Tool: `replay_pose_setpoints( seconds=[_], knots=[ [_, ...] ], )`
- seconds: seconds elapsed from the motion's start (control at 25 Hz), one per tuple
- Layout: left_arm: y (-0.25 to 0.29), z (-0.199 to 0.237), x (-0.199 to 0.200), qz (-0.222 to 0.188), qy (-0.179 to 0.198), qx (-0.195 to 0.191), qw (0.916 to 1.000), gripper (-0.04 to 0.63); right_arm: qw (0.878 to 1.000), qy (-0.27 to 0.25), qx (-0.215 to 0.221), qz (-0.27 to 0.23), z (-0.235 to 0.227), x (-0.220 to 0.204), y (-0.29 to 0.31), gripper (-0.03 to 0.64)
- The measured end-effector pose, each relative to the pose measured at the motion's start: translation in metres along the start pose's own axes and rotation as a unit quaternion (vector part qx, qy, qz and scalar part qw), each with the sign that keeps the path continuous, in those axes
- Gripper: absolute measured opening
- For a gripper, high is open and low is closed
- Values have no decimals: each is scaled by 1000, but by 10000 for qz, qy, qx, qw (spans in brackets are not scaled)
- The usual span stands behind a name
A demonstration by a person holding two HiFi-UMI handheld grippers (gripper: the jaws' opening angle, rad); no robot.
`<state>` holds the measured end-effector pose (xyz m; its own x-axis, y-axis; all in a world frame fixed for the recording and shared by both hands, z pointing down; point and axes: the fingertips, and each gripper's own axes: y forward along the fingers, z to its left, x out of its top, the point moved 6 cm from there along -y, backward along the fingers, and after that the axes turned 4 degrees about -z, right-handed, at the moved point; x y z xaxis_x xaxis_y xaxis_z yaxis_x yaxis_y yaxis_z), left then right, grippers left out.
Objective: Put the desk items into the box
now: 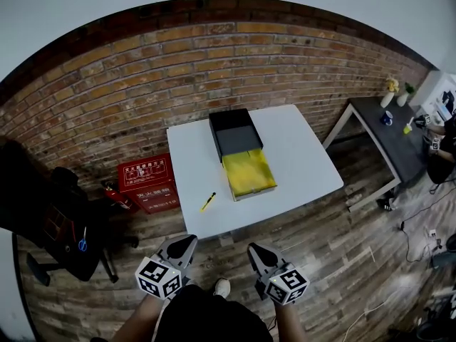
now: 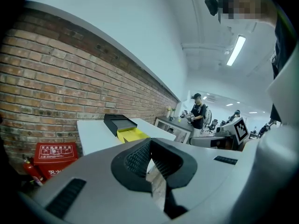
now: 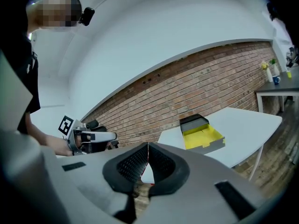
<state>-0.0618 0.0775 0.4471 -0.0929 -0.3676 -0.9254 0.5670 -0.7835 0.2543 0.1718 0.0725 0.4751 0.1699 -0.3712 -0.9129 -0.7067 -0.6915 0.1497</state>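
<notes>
- Sitting on the floor at far left, a black chair point(image 1: 50, 219) and a red case point(image 1: 146, 180) are standing beside the white table point(image 1: 299, 155), off the line of any reach.
- The left gripper point(image 1: 184, 244) is hovering short of the table's near edge, with its jaws pressed together and nothing between them.
- The yellow pen point(image 1: 207, 202) is lying near the table's front-left edge, ahead and slightly right of the left gripper. Its long axis is running diagonally, from the near left up toward the box. The left gripper is looking the nearer of the two, and it would need to open before any pick.
- The box point(image 1: 248, 171) is resting mid-table, just beyond and right of the pen. Its black part is facing the brick wall and its open yellow tray is facing the person.
- The right gripper point(image 1: 258, 251) is also hovering off the table edge, closed and empty, farther from the pen.
- A grey side table point(image 1: 392, 141) is standing well apart at far right, and nothing is blocking the way to the pen.
</notes>
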Motion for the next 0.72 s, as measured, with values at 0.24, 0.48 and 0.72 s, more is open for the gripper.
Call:
replay_pose_setpoints(
  seconds=[0.24, 0.48, 0.72],
  knots=[
    [2, 13, 4, 9, -15, 99, 9999, 14, 10000, 2, 79, 49, 0, 1, 15, 22],
    [13, 30, 4, 102, -40, -7, 9999, 14, 9999, 88, 101, 94, 3, 0, 40, 21],
    [40, 57, 16, 265, 53, -335, 9991, 14, 9996, 6, -77, 271, -2, -1, 74, 21]
  ],
)
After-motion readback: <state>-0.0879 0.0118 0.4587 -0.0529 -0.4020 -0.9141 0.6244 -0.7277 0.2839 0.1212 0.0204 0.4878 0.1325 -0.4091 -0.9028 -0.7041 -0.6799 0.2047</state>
